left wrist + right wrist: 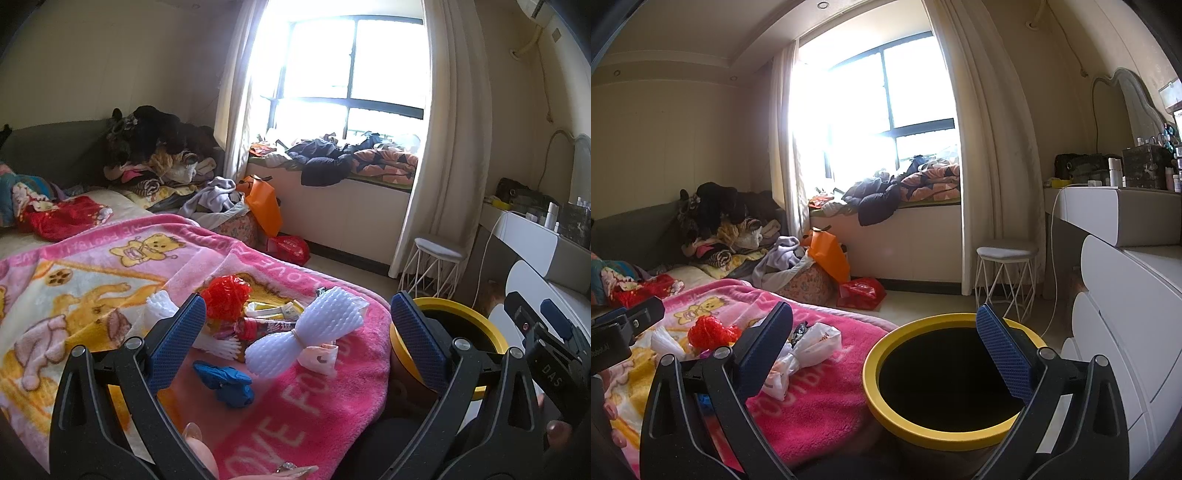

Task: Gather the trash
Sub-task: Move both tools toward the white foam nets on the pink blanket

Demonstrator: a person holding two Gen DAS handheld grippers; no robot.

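While both tools hang empty above the bed, hardly anything of the job looks done — trash lying in a loose heap on the pink fleece blanket printed with yellow bears, none of it lifted. Left tool spread wide, blue pads well apart and gripping nothing, aimed over the heap: a white foam fruit net tied at the waist into a bow shape in the middle, a crumpled blue glove-like scrap nearer the camera, a red mesh ball behind, a second piece of white foam netting beside the left pad, and flat printed snack wrappers between them. Right tool likewise gaping and empty, held over the round black bin with the yellow rim, standing just beside the bed's edge. Interior of that bin too dark to judge — impossible to tell whether anything lies inside. Seen from the right wrist, the same heap on the blanket to the left of the bin, red ball and pale foam still on the cloth. Judged from this: at or near the start, with every visible piece left to carry across. Short trip from heap to bin, so the remaining work mostly a string of light pinches on soft, springy, easily slipping things.
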